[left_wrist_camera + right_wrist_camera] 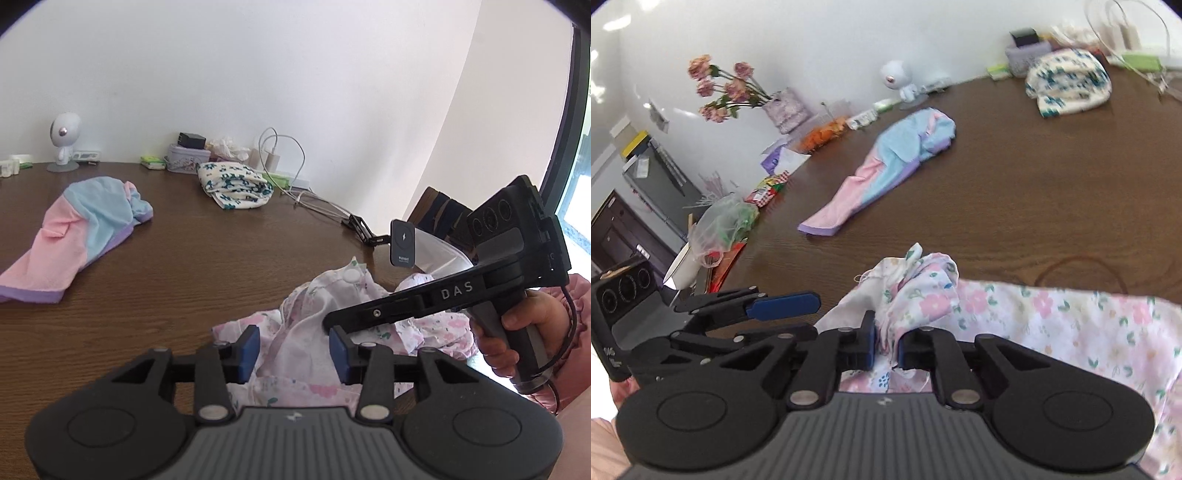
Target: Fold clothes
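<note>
1. Right wrist view: my right claw (pixel 885 345) is clamped on a bunched fold of the floral garment (pixel 1052 321).
2. My left claw (pixel 293 350) gapes, fabric loose between pads.
3. Garment lies at the table (pixel 166 266) edge nearest me.

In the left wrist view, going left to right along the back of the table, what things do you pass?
White round-headed figurine → green packet → lilac tin with a black box on top → folded blue-flowered cloth → white charger and cable.
</note>
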The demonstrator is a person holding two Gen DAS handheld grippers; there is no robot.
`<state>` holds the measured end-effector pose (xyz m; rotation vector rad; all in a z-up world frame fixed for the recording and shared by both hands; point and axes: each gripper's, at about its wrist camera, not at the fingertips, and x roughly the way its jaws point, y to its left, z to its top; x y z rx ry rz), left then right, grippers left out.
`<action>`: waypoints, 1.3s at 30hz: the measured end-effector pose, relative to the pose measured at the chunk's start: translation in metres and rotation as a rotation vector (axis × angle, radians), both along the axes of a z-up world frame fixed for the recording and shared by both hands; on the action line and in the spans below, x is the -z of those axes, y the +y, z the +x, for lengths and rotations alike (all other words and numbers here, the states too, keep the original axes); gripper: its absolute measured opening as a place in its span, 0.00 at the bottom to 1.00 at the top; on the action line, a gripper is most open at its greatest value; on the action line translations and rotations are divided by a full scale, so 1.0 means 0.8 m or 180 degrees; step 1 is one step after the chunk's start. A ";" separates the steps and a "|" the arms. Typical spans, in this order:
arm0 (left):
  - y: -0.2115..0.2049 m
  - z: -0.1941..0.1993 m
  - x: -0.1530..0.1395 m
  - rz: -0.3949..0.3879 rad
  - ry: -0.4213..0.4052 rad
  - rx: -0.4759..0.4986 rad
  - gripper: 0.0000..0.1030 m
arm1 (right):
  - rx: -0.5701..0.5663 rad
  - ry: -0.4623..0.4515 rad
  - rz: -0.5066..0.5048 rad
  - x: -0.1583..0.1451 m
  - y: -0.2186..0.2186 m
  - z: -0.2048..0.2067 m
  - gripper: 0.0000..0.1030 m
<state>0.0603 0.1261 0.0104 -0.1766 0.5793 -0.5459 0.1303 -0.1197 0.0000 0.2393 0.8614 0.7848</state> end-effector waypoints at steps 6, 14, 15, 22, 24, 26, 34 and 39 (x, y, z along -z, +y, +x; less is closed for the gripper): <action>-0.003 0.025 -0.001 0.0034 0.0055 -0.0154 0.41 | -0.0056 -0.0279 -0.0242 0.000 -0.015 0.012 0.10; -0.028 0.055 0.022 0.0260 0.0248 -0.0100 0.18 | 0.0087 0.0022 0.0136 0.050 -0.054 0.024 0.22; -0.032 0.057 0.025 0.0291 0.0259 -0.0081 0.17 | 0.0111 0.0043 0.0166 0.052 -0.057 0.024 0.28; -0.043 0.065 0.038 0.0424 0.0333 -0.0063 0.14 | 0.0427 -0.0471 0.0234 0.015 -0.082 -0.015 0.50; -0.045 0.067 0.041 0.0466 0.0353 -0.0081 0.14 | 0.0305 -0.0765 0.0181 -0.003 -0.068 -0.031 0.47; -0.047 0.067 0.044 0.0501 0.0362 -0.0097 0.14 | 0.0133 -0.1068 -0.0011 -0.017 -0.044 -0.045 0.39; -0.049 0.067 0.052 0.0486 0.0425 -0.0241 0.14 | -0.0173 -0.1236 -0.0840 0.006 0.008 -0.051 0.39; -0.055 0.063 0.053 0.0546 0.0370 -0.0272 0.14 | 0.0239 -0.0936 -0.0838 0.025 -0.036 -0.042 0.39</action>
